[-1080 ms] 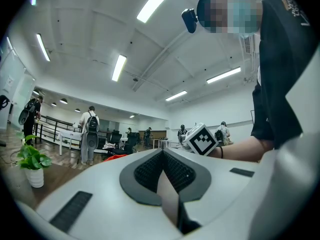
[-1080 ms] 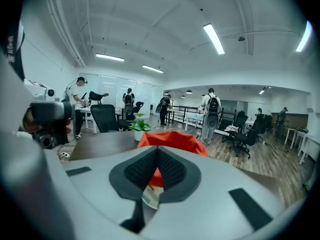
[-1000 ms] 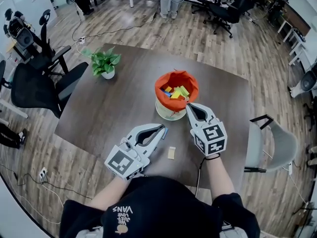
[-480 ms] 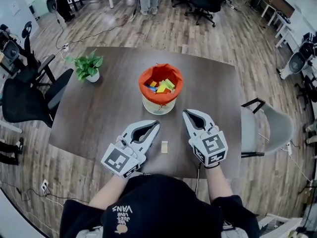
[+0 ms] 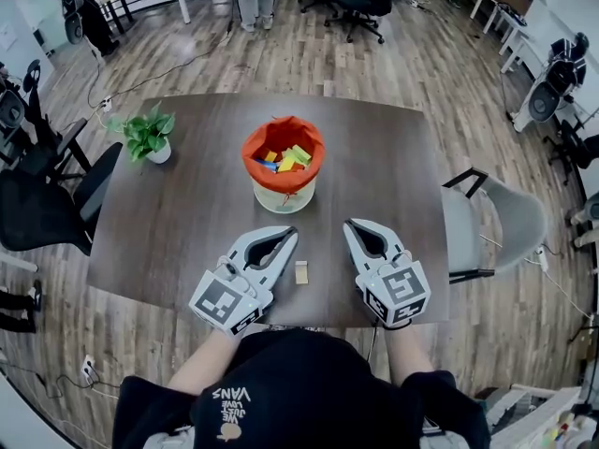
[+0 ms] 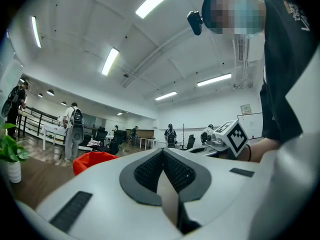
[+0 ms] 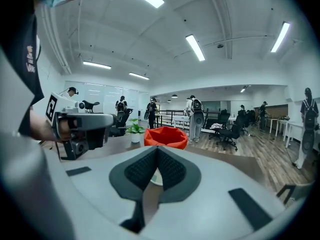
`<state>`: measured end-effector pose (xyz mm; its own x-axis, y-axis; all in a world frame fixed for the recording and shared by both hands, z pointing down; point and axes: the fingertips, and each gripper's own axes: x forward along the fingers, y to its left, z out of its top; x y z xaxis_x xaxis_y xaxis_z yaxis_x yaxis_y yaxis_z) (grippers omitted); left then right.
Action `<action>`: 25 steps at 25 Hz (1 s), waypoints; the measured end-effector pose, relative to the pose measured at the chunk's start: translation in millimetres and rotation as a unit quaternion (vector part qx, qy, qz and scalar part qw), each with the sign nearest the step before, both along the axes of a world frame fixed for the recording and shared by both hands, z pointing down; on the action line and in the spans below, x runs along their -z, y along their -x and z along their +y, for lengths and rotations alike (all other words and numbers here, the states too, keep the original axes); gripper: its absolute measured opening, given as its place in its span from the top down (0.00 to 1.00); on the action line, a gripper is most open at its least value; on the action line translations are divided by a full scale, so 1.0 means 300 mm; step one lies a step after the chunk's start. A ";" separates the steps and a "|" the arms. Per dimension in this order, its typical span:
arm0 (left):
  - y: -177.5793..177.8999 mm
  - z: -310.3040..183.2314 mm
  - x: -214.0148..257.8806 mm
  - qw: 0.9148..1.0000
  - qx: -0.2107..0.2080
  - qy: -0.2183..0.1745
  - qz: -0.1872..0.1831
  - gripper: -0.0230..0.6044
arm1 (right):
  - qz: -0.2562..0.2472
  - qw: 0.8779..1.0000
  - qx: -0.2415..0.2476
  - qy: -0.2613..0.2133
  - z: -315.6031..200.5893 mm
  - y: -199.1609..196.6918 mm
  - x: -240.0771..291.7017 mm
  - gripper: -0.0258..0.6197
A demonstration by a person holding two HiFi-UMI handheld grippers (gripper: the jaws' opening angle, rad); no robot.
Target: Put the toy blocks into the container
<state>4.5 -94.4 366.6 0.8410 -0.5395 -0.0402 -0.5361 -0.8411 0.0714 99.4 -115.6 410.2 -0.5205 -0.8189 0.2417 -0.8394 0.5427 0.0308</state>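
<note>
The left hand-held gripper and the right hand-held gripper sit at the near edge of the surface, each with jaws pressed together and holding nothing. One pale block lies between them on the surface. More coloured blocks fill the orange-lined container beyond.

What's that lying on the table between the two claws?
A small pale block lies flat on the table between the left claw and the right claw, touching neither. The head view shows it.
</note>
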 end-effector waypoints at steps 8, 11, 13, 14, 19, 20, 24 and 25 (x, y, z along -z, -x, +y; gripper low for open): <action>0.000 0.021 -0.002 1.000 0.000 0.004 -0.006 0.95 | -0.006 1.000 0.006 0.001 0.034 0.020 0.004 0.93; 0.002 0.025 -0.004 1.000 0.001 0.002 -0.007 0.95 | -0.006 1.000 0.010 -0.001 0.032 0.030 0.007 0.93; 0.003 0.029 -0.006 1.000 0.001 0.001 -0.009 0.95 | -0.006 1.000 0.012 -0.003 0.031 0.036 0.009 0.93; 0.004 0.030 -0.007 1.000 0.001 0.001 -0.010 0.95 | -0.006 1.000 0.012 -0.003 0.031 0.038 0.010 0.93; 0.007 0.027 -0.011 1.000 0.002 0.002 -0.006 0.95 | -0.005 1.000 0.012 -0.005 0.028 0.040 0.013 0.93; 0.007 0.028 -0.007 1.000 0.001 0.002 -0.001 0.95 | -0.006 1.000 0.012 -0.006 0.029 0.040 0.014 0.93; 0.003 0.030 -0.001 1.000 0.000 -0.001 0.004 0.95 | -0.005 1.000 0.013 -0.006 0.031 0.037 0.020 0.93; 0.003 0.029 -0.002 1.000 0.000 -0.001 0.004 0.95 | -0.004 1.000 0.013 -0.007 0.030 0.037 0.020 0.93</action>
